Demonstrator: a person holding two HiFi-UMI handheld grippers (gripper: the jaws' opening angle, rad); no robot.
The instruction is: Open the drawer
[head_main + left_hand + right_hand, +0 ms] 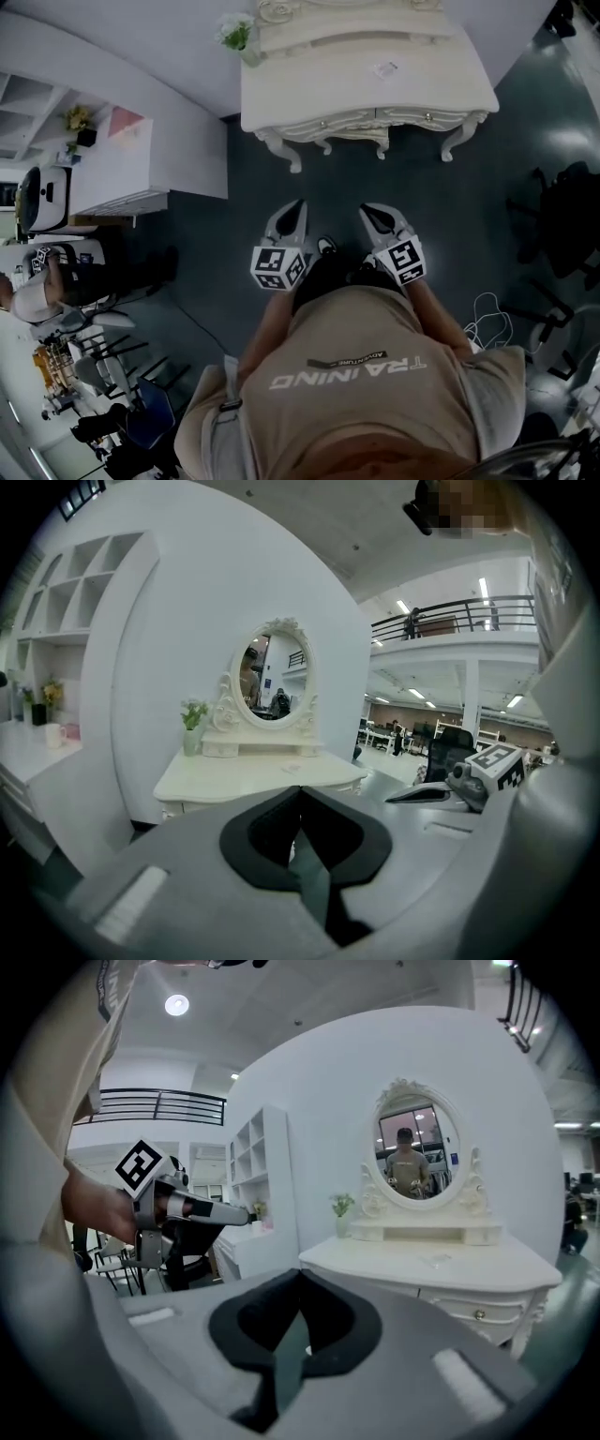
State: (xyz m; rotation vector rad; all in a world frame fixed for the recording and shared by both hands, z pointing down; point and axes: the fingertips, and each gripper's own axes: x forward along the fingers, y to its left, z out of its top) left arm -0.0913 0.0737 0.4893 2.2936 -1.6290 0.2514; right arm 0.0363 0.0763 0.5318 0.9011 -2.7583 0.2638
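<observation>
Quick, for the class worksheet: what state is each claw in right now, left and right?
Left claw: closed, holding nothing.
Right claw: closed, holding nothing.

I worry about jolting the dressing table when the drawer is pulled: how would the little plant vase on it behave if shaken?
The vase looks slim with sprigs above its rim, so probably top-heavy and apt to tip. It stands near the back corner of the dressing table, so a topple might carry it off the edge.
</observation>
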